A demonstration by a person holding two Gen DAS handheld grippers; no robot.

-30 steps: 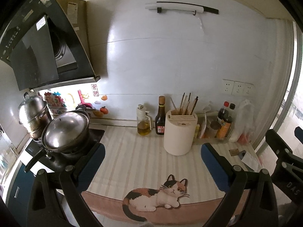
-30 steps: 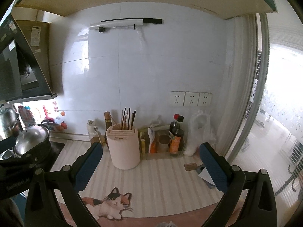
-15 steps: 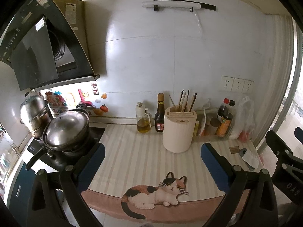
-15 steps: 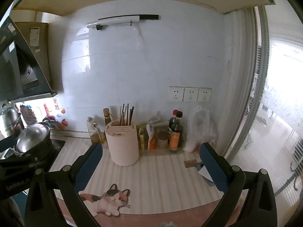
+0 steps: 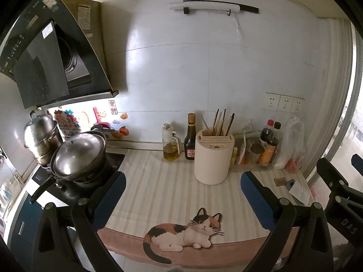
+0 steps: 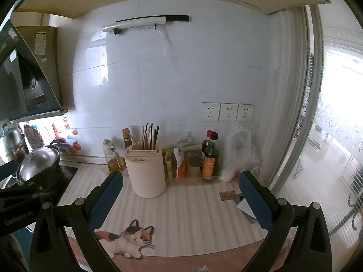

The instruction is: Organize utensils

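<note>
Both grippers hung above the counter with nothing in them. The left gripper [image 5: 182, 195] had its jaws wide apart, and so did the right gripper [image 6: 180, 193]. Neither one touched anything.

The step seemed to be reaching for the chopsticks [image 5: 221, 122]. To do it well, one gripper should go forward and come at the sticks from above, near their tops, where they stand free. It should pinch only one or two sticks, not the whole bunch, and lift straight up so the holder does not tip. The other gripper could steady the holder from the side. The bottles stood close, so the move should be slow and careful.

The chopsticks were thin and long, some dark and some light brown. They stood in a loose bunch, leaning a little, in the back part of the holder [image 5: 213, 158]. The holder was a tall, round, cream tub with slots in its top. It stood on the striped mat [image 5: 158, 181] near the back wall, just right of a dark sauce bottle [image 5: 190, 144] and an oil bottle [image 5: 171, 146].
</note>
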